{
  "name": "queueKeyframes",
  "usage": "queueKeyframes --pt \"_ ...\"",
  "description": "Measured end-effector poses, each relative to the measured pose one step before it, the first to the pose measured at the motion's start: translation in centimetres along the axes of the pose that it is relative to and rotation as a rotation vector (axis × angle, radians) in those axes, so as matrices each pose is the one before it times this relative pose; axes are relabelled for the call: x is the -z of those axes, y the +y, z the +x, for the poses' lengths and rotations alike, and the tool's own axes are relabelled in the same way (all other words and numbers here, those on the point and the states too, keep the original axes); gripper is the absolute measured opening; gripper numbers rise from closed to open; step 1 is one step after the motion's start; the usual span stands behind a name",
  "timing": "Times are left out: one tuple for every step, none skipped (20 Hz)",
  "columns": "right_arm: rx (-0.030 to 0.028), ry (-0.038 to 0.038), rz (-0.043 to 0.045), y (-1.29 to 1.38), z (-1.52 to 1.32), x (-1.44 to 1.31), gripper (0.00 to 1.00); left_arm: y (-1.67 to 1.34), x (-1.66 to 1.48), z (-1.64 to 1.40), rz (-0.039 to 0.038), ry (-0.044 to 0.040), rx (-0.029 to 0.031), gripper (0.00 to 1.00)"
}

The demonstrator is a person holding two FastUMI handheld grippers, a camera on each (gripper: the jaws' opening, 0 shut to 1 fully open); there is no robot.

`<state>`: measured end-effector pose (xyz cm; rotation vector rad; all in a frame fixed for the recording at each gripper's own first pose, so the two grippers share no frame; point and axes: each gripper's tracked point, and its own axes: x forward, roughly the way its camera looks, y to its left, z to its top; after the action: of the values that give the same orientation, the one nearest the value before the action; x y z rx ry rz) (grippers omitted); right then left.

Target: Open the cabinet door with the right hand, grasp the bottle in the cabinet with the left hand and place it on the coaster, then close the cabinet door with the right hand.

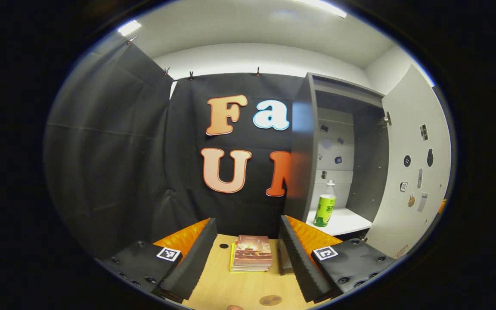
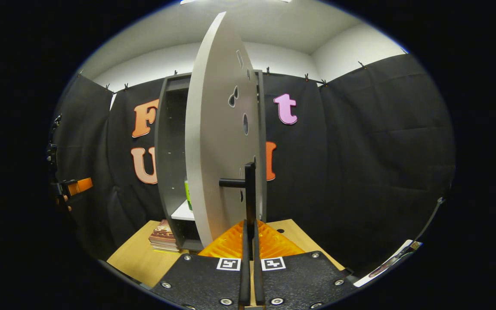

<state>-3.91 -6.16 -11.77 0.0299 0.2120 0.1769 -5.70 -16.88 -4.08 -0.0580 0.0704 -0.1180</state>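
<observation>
A clear bottle (image 1: pixel 325 204) with a green label and white cap stands upright on the white shelf (image 1: pixel 345 221) inside the grey cabinet (image 1: pixel 304 146). Its grey door (image 1: pixel 416 172) is swung wide open. My left gripper (image 1: pixel 247 221) is open and empty, held over the table short of the cabinet, with the bottle ahead to its right. A small brown round coaster (image 1: pixel 270 300) lies on the table near me. In the right gripper view, my right gripper (image 2: pixel 250 226) is shut on the door's black bar handle (image 2: pixel 250 189). The door (image 2: pixel 213 142) shows nearly edge-on, with a green sliver of the bottle (image 2: pixel 186 193) behind it.
A short stack of books (image 1: pixel 252 253) lies on the wooden table (image 1: pixel 230 288) between my left fingers, left of the cabinet. The same books (image 2: pixel 162 237) sit by the cabinet's base. The other gripper and a hand (image 2: pixel 69 189) show at far left. Black cloth walls surround the table.
</observation>
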Motion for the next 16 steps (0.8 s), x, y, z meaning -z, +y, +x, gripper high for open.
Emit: queueKeyframes --pt "0.00212 -0.00353 0.00069 -1.223 -0.006 -0.04 0.03 -1.216 0.184 -0.016 -0.00124 0.00252 0.00559 0.94" --pt "0.00157 -0.00333 -0.00305 -1.224 0.181 0.001 0.03 -1.152 0.169 0.073 -0.00337 0.00339 0.00409 0.94" --pt "0.00468 -0.00068 -0.00693 -1.215 0.036 0.01 0.03 -1.173 0.268 -0.005 -0.00569 0.00249 0.00521 0.94" --pt "0.00804 -0.00448 -0.00726 -1.233 -0.034 -0.094 0.03 -1.025 0.212 0.074 -0.00673 0.00112 0.00604 0.94" --pt "0.00631 -0.00698 -0.00687 -1.025 -0.044 -0.175 0.03 -1.033 0.181 -0.032 -0.00624 0.0029 0.0028 0.94" --pt "0.00503 -0.00448 -0.00377 -0.972 0.298 -0.064 0.03 -0.852 0.221 -0.01 -0.0053 0.00219 0.00352 0.94" --pt "0.00142 -0.00323 0.00113 -1.003 0.276 -0.039 0.03 -0.941 0.285 0.133 -0.00314 0.00502 0.00119 0.94" --pt "-0.00718 -0.00132 0.00646 -0.644 0.131 0.054 0.03 -0.736 0.329 0.119 -0.00026 0.00579 0.00157 0.94" --pt "-0.02181 -0.0024 0.0132 -0.1 -0.011 -0.013 0.03 -0.858 0.286 0.114 0.00166 0.00573 0.00105 0.94" --pt "-0.02945 -0.0002 0.01057 0.172 -0.233 0.023 0.03 -0.84 0.322 0.241 0.00276 0.0046 0.00346 0.94" --pt "-0.02787 -0.00341 0.00637 0.326 -0.202 0.015 0.03 -0.911 0.212 0.278 0.00177 0.00454 0.00359 0.94" --pt "-0.01958 -0.00399 0.00486 0.084 -0.213 -0.031 0.03 -0.711 0.192 0.468 -0.00086 0.00385 0.0058 0.94" --pt "-0.00848 -0.00264 0.00174 -0.08 -0.186 -0.041 0.03 -0.899 0.175 0.449 -0.00414 0.0018 0.00931 0.94" --pt "-0.00156 -0.0023 0.00908 -0.373 -0.147 -0.075 0.03 -0.924 0.105 0.662 -0.00418 0.00148 0.01176 0.95" --pt "-0.00297 -0.00323 0.02227 -0.194 -0.36 -0.215 0.03 -0.855 0.14 0.638 -0.00266 0.00189 0.0112 0.96" --pt "0.00376 -0.00751 0.02231 -0.316 -0.53 -0.43 0.03 -0.846 0.019 0.676 -0.00096 -0.00017 0.01189 0.97"
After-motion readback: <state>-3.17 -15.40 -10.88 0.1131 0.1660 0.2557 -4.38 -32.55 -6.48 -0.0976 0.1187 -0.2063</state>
